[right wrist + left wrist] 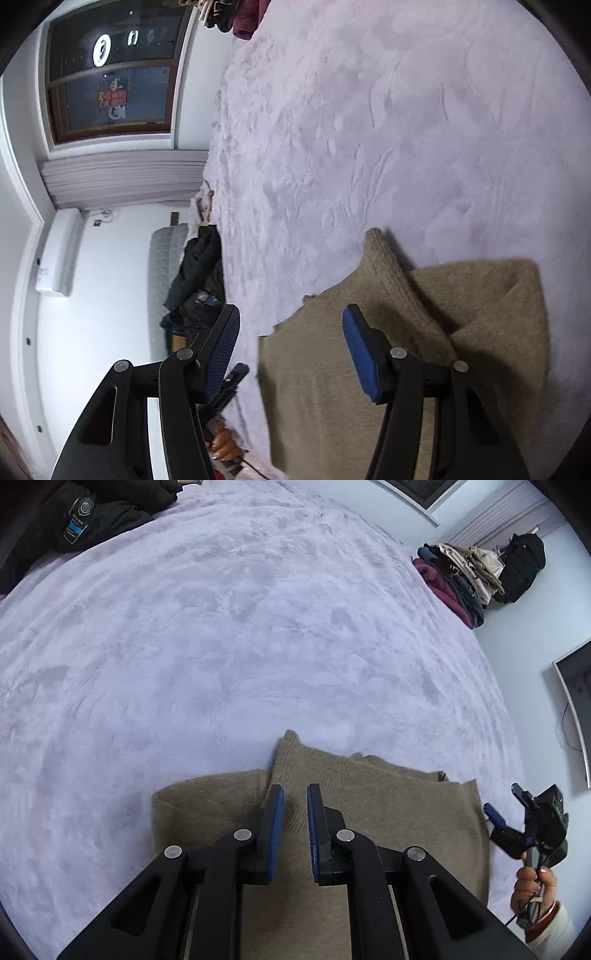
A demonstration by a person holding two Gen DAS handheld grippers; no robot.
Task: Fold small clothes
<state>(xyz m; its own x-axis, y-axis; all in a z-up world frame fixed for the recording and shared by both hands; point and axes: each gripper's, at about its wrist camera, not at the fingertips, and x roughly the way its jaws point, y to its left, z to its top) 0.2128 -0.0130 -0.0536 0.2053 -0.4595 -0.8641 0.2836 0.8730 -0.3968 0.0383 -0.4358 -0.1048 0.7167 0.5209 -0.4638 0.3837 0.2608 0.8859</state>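
Observation:
A tan knitted garment (388,812) lies partly folded on the pale lilac bedspread (240,646). My left gripper (295,797) hovers over its middle with its blue-padded jaws slightly apart, holding nothing. In the left wrist view my right gripper (506,805) is at the garment's right edge, held by a hand. In the right wrist view the garment (424,350) lies under my right gripper (291,321), whose jaws are wide apart and empty. The left gripper (232,380) shows low between the right gripper's fingers.
A stack of folded clothes (454,579) and a black bag (524,565) sit at the bed's far right corner. Dark clothing (85,517) lies at the far left. The right wrist view shows a window (110,74) and dark clothes (199,280) beside the bed.

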